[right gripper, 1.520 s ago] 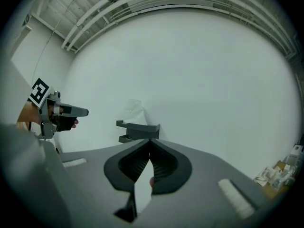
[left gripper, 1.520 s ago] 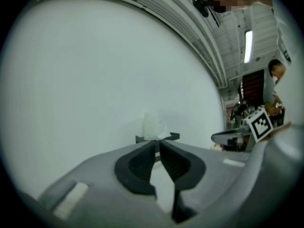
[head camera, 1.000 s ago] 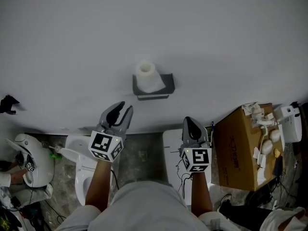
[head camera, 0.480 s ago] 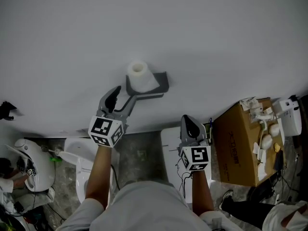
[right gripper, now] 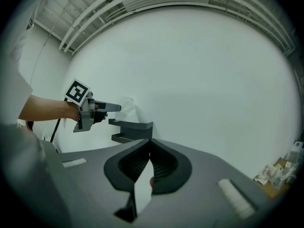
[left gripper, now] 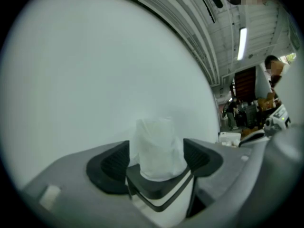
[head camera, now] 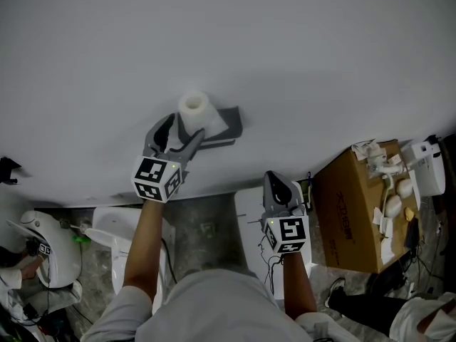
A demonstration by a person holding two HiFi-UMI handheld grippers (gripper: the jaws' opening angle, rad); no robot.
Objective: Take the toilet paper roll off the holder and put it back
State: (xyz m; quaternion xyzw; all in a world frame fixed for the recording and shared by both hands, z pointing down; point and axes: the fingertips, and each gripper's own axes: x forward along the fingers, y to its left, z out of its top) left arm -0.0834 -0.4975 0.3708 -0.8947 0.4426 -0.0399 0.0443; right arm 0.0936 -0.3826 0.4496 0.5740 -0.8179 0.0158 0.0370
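Note:
A white toilet paper roll stands upright on a dark grey holder fixed to the white wall. My left gripper reaches up to it with a jaw on each side of the roll. Its jaws are opening, and the pads stand beside the paper without pressing it. The holder's bracket shows just under the roll. My right gripper hangs lower and to the right, away from the holder, shut with nothing in it. From the right gripper view the holder lies ahead on the left.
Down by the floor, a brown cardboard box with white parts on top stands at the right. A white toilet is at the lower left and a white cabinet below the right gripper. The wall fills the upper view.
My left gripper has risen from below the holder up to the roll, and its jaws have widened around it. The right gripper has barely moved.

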